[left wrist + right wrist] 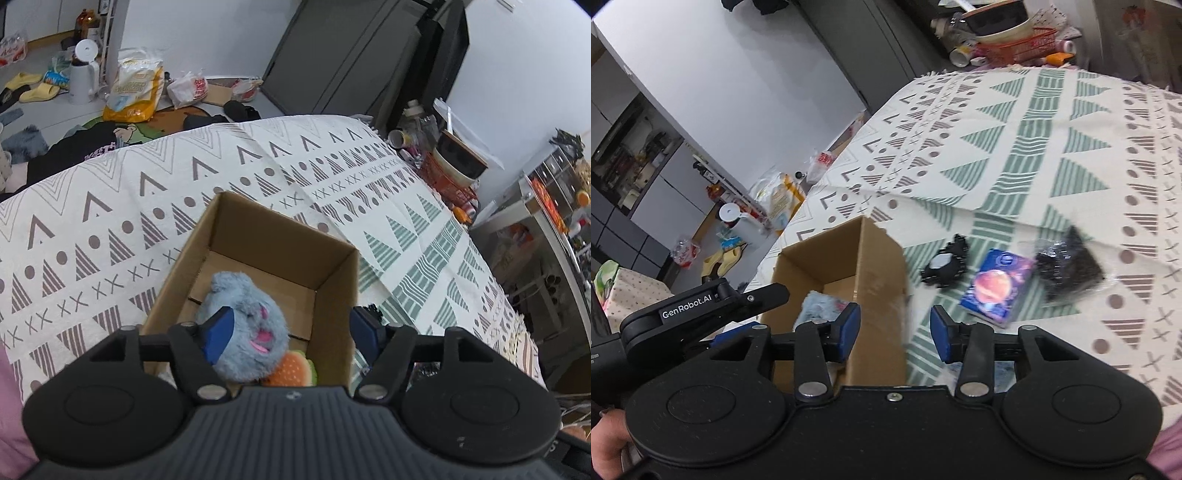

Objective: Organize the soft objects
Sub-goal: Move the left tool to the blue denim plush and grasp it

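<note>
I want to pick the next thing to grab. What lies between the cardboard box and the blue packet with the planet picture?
In the right wrist view, a small black item with a white centre lies on the cloth between the cardboard box and the blue packet.

A white plastic kettle (83, 72) and a yellow printed bag (135, 90) are standing on the grey floor (55, 110), with yellow foam slippers (31, 86) lying nearby.
</note>
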Tool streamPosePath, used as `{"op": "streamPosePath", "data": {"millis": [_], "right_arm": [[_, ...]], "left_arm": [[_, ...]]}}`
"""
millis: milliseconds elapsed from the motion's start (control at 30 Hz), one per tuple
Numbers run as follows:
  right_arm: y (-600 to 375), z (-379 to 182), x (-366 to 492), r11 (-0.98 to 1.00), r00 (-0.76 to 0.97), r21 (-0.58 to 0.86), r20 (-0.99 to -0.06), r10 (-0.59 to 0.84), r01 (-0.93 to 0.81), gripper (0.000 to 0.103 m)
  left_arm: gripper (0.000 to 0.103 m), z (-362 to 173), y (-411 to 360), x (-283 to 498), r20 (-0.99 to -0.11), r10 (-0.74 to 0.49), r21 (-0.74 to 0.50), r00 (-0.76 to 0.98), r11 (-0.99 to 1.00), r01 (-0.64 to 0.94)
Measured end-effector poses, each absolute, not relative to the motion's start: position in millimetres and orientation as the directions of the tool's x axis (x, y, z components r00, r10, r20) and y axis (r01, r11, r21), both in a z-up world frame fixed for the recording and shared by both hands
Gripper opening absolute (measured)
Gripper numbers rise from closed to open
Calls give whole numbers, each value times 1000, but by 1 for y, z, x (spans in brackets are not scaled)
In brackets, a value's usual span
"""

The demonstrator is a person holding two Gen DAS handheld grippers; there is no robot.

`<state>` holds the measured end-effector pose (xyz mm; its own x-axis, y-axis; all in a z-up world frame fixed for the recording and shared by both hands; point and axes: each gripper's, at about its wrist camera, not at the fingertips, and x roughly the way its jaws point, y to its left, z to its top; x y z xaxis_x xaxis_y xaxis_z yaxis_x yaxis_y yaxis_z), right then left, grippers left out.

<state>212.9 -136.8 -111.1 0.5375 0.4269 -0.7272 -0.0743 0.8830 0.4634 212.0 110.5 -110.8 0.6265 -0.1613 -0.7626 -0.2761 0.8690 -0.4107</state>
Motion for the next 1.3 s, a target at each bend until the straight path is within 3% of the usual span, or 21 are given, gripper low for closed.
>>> {"op": "streamPosePath", "data": {"millis": [233,400,500,600,1300], "right_arm": [[-168,-103,203,898,561,436,-731,389,-55,60],[-192,-98,197,913,587,407,-731,347,-33,80],[-208,-96,196,918,602,398,-730,324,-12,86],[-223,-94,195,919,614,395,-727,307,9,92],[-285,-125,211,877,628,475,-707,325,81,99]], "left_arm": [[78,-105,86,206,-762,-168,-386,626,893,-231],[81,-102,70,203,-753,-165,-367,638,909,-199],[83,-96,63,199,-727,-139,-353,672,915,-193],[91,-90,53,197,-700,-116,-319,704,934,-164],[91,-94,-17,206,-716,-175,-226,676,974,13]]}}
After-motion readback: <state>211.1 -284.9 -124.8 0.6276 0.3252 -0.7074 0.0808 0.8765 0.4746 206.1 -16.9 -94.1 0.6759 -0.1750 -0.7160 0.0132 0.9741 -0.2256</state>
